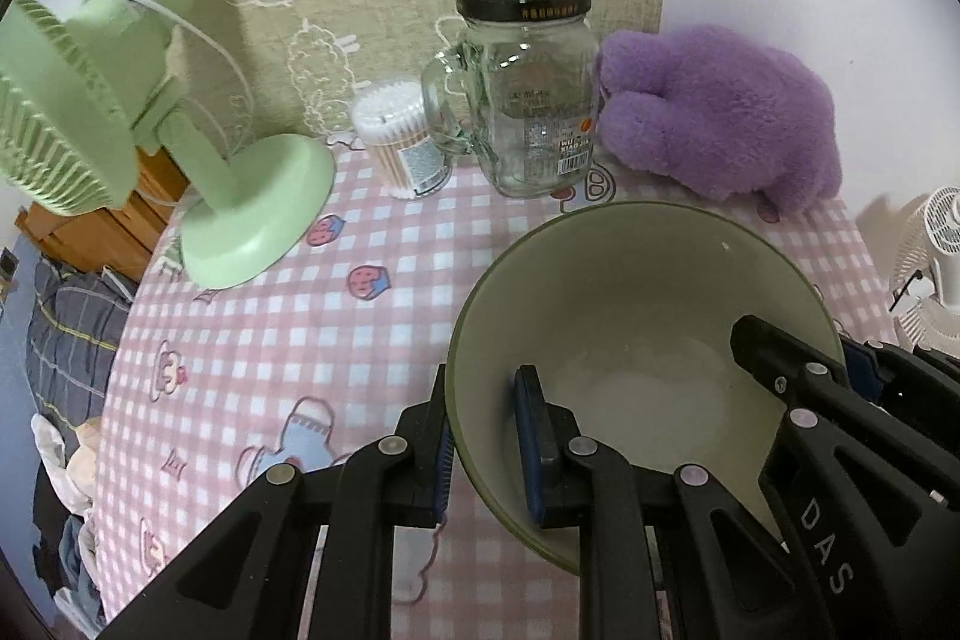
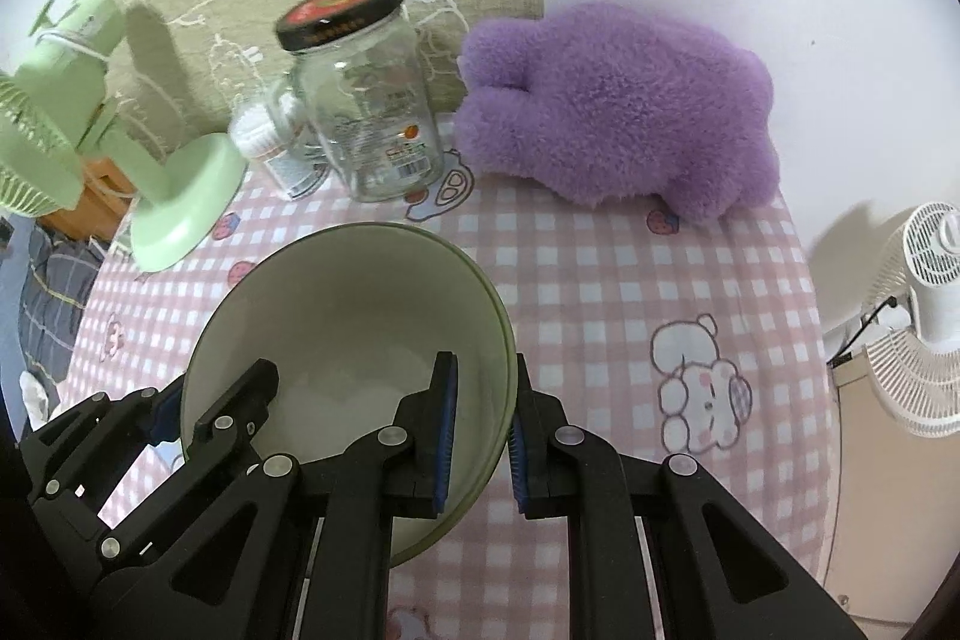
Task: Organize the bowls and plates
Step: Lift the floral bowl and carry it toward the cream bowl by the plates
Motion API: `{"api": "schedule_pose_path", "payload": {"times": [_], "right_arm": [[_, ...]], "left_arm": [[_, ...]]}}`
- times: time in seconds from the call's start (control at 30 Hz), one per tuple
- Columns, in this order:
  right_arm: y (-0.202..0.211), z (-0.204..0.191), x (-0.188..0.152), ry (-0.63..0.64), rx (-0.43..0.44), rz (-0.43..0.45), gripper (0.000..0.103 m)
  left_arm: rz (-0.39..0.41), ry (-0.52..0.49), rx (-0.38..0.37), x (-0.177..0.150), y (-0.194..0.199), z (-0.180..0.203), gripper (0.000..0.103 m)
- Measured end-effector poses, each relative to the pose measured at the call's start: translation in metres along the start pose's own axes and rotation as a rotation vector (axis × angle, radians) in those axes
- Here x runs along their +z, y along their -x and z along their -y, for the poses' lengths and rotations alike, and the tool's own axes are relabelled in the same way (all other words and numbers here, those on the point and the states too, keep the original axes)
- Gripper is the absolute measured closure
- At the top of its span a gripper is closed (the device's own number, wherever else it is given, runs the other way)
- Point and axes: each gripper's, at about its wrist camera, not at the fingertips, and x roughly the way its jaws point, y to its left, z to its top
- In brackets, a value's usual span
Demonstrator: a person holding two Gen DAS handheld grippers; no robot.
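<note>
Fingers first: our left gripper (image 1: 486, 451) has its blue pads closed on the bowl (image 1: 630, 316) wall at the near-left rim, one finger inside, one outside; our right gripper (image 2: 480, 439) pinches the opposite rim the same way. Both sets of jaws are nearly closed, with only the thin wall between them.

Remaining items, largest to smallest:

1. Table (image 1: 252, 340), pink checked cloth with cartoon prints. It bears everything below.
2. Bowl, pale green, empty, held between our two grippers over the near part of the cloth. We cannot tell whether its base touches the cloth.
3. Purple plush toy (image 2: 624, 106), at the back right, against the wall.
4. Green desk fan (image 1: 90, 100), back left, its base on the table edge.
5. Glass jar (image 1: 528, 94), black lid, handle, upright at the back centre, apart from the bowl.
6. Cotton swab tub (image 1: 399, 142), just beside the jar's handle.

Step in hand, as we judge it: carrying the bowl in a two-handed grip. No plate or second bowl is in view, so the next move calls for finding the stacking place and keeping both hands level and in step.
</note>
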Motion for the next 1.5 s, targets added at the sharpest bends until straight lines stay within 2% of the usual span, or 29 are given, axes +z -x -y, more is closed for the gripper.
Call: {"api": "schedule_pose_path", "payload": {"times": [0.37,0.6,0.9,1.5], "right_arm": [[0.060,-0.014,-0.023,0.007,-0.005,0.048,0.085],[0.099,-0.034,-0.041,0.013,-0.006,0.082,0.085],[0.143,-0.064,-0.074,0.004,-0.044,0.113,0.085],[0.196,-0.134,-0.147,-0.032,-0.089,0.138,0.085]], "left_arm": [[0.046,0.015,-0.025,-0.019,0.057,-0.020,0.087],[0.088,0.014,-0.028,-0.034,0.092,-0.036,0.087],[0.134,-0.007,-0.071,-0.062,0.134,-0.067,0.087],[0.178,-0.093,-0.125,-0.128,0.181,-0.127,0.087]]}}
